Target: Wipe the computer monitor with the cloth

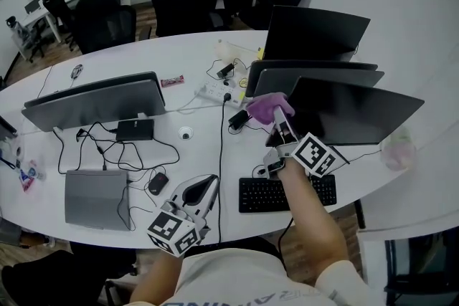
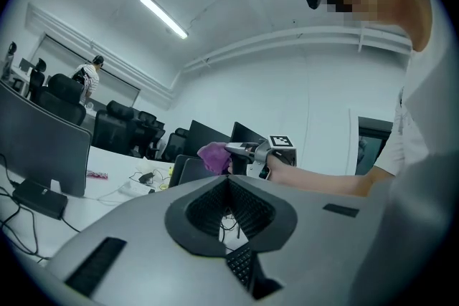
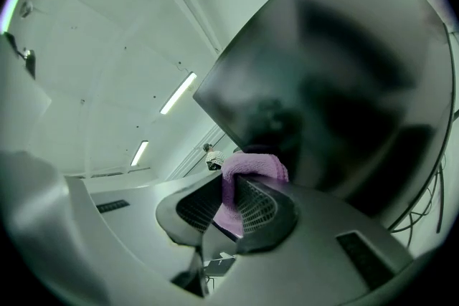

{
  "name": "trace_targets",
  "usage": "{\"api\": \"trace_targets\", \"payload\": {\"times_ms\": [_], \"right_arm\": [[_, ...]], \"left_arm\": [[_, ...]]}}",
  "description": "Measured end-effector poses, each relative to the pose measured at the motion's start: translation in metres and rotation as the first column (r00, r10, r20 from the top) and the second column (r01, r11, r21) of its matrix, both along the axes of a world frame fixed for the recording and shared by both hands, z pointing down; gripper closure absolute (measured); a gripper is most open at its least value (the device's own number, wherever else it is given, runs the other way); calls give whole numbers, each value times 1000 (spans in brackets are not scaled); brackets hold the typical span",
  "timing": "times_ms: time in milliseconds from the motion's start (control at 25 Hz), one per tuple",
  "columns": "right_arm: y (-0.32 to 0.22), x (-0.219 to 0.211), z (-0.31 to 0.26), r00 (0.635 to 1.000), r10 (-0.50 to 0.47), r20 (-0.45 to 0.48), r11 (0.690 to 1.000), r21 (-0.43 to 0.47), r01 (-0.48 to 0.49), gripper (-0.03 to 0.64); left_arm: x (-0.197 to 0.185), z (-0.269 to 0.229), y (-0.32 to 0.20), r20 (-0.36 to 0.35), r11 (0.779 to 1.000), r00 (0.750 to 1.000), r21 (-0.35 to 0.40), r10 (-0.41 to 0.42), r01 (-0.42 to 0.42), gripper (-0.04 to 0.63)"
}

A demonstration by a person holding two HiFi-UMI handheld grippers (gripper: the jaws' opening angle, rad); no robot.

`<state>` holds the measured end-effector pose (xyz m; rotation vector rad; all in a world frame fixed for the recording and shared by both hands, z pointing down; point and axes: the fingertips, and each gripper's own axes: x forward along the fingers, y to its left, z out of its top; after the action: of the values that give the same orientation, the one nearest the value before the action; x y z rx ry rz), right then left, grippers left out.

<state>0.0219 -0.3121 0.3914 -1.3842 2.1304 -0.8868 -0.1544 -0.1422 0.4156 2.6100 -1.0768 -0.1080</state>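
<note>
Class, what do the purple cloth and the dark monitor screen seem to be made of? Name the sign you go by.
Purple cloth: likely terry or microfibre, matte; its surface looks fuzzy and nubby, and it bunches softly. Monitor screen: smooth glass or plastic, which one cannot be told; semi-gloss, showing dim, blurred reflections.

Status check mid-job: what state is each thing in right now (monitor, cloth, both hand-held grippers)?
monitor: screen dark.
cloth: bunched, at the monitor's top left corner.
right hand-held gripper: shut on the cloth.
left hand-held gripper: shut, empty.
</note>
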Motion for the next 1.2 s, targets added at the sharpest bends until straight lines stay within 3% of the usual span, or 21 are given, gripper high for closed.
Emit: {"api": "trace_targets", "payload": {"times_ms": [520, 1200], "right_arm": [[2, 3, -72, 999, -27, 42, 995, 101, 22, 554], [1, 4, -119, 999, -39, -19, 986, 162, 42, 554]], "left_arm": [[4, -2, 2, 28, 1000, 1000, 21, 7, -8, 586], [1, -10, -1, 17, 999, 1000, 48, -1, 0, 586]]}}
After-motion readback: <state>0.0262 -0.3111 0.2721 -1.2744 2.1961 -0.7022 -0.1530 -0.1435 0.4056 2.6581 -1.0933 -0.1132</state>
